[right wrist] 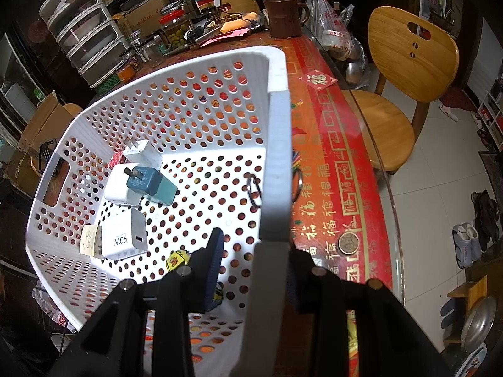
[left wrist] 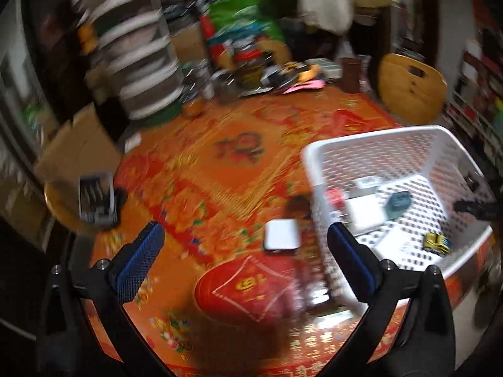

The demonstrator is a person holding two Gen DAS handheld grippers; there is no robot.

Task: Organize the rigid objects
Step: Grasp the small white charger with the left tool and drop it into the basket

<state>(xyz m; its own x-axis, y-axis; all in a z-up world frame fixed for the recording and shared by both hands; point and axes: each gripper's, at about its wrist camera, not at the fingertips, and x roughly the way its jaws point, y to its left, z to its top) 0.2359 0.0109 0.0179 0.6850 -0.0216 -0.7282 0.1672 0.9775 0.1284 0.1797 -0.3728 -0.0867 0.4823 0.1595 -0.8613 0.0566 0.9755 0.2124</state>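
Observation:
A white perforated basket [right wrist: 276, 72] stands on the red and orange tablecloth [left wrist: 226, 163]. It holds a white 90W charger [right wrist: 125, 238], a teal charger [right wrist: 151, 185] lying on another white block [right wrist: 118, 185], a white plug [right wrist: 140, 152] and a small yellow toy car [right wrist: 177, 259]. My right gripper [right wrist: 256, 245] is shut on the basket's near wall, one finger inside and one outside. My left gripper [left wrist: 243, 232] hangs open wide above the cloth, left of the basket [left wrist: 371, 138], with nothing between its fingers. Ahead of it lie a white square block [left wrist: 281, 234] and a red round tin [left wrist: 248, 286].
A grey toy vehicle [left wrist: 96, 199] sits on a wooden stool at the table's left edge. Clutter, a brown mug [right wrist: 284, 17] and a drawer unit [right wrist: 85, 31] crowd the far side. A wooden chair [right wrist: 411, 62] stands at the right. A coin [right wrist: 349, 242] lies beside the basket.

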